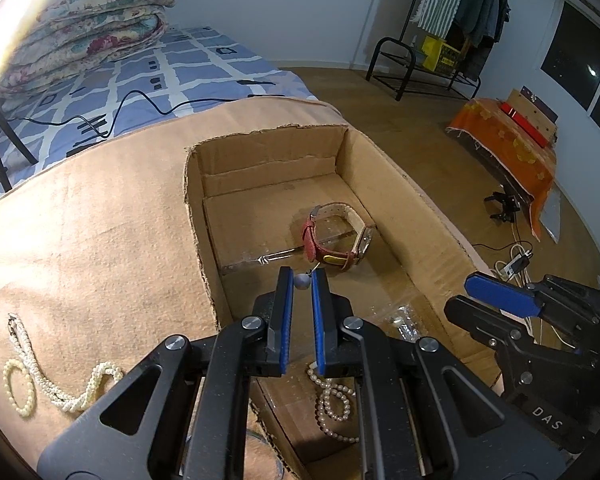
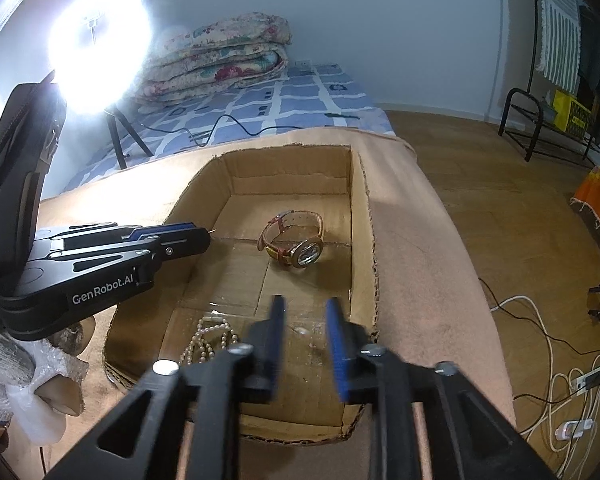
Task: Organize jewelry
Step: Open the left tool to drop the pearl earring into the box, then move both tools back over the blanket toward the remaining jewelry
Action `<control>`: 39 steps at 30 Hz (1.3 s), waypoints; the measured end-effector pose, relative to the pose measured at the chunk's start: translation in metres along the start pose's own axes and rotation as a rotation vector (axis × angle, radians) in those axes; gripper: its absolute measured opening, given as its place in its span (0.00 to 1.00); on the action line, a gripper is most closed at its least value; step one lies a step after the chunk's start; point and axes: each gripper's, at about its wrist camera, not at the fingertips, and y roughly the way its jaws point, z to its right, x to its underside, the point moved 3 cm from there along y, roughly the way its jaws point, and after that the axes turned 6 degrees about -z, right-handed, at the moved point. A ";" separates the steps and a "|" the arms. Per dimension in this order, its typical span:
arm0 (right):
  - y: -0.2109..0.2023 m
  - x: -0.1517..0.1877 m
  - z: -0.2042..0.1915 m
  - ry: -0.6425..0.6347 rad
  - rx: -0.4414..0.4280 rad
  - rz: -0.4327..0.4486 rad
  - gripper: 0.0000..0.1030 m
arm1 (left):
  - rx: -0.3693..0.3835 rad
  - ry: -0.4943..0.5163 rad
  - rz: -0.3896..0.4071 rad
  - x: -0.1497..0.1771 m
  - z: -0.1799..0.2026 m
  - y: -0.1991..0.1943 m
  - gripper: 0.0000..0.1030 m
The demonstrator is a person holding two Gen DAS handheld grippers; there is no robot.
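An open cardboard box [image 1: 340,152] [image 2: 364,216] sits on a tan blanket. Inside lie a wristwatch with a red-brown strap [image 1: 336,238] [image 2: 294,240] and a pearl necklace [image 1: 334,404] [image 2: 208,342]. My left gripper [image 1: 302,280] is shut on a small pearl earring [image 1: 302,281], held above the box floor near the watch; in the right wrist view it reaches in from the left [image 2: 204,236]. My right gripper [image 2: 305,308] is open and empty over the box's near end; it also shows at the right of the left wrist view [image 1: 496,300]. More pearl strands [image 1: 44,372] lie on the blanket left of the box.
A bed with a blue patterned sheet [image 1: 148,68] and folded quilts [image 1: 96,32] lies behind. A ring light on a tripod [image 2: 96,44] shines at the left. A clothes rack [image 1: 452,28], an orange-covered item [image 1: 508,148] and cables [image 2: 568,384] are on the wooden floor to the right.
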 end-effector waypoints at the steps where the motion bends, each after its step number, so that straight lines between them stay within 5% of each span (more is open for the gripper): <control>1: 0.000 0.000 0.000 -0.001 -0.001 0.001 0.26 | 0.000 -0.001 0.002 0.000 -0.001 -0.001 0.07; 3: -0.001 0.002 -0.001 -0.003 0.002 0.002 0.31 | 0.000 -0.004 0.004 0.000 -0.002 -0.004 0.14; 5: -0.004 0.003 -0.003 -0.008 0.011 0.011 0.43 | 0.000 -0.009 0.017 0.000 -0.004 -0.008 0.39; 8: -0.011 0.003 -0.005 -0.012 0.020 0.034 0.61 | 0.000 -0.012 0.033 0.000 -0.006 -0.015 0.40; 12: -0.020 0.002 -0.008 -0.008 0.023 0.053 0.68 | 0.000 -0.023 0.039 0.000 -0.011 -0.023 0.41; 21: -0.043 0.002 -0.027 -0.020 -0.018 0.092 0.69 | -0.001 -0.028 0.069 0.012 -0.039 -0.059 0.41; 39: -0.066 0.018 -0.100 -0.088 -0.190 0.101 0.65 | -0.085 -0.203 0.108 0.067 -0.183 -0.138 0.41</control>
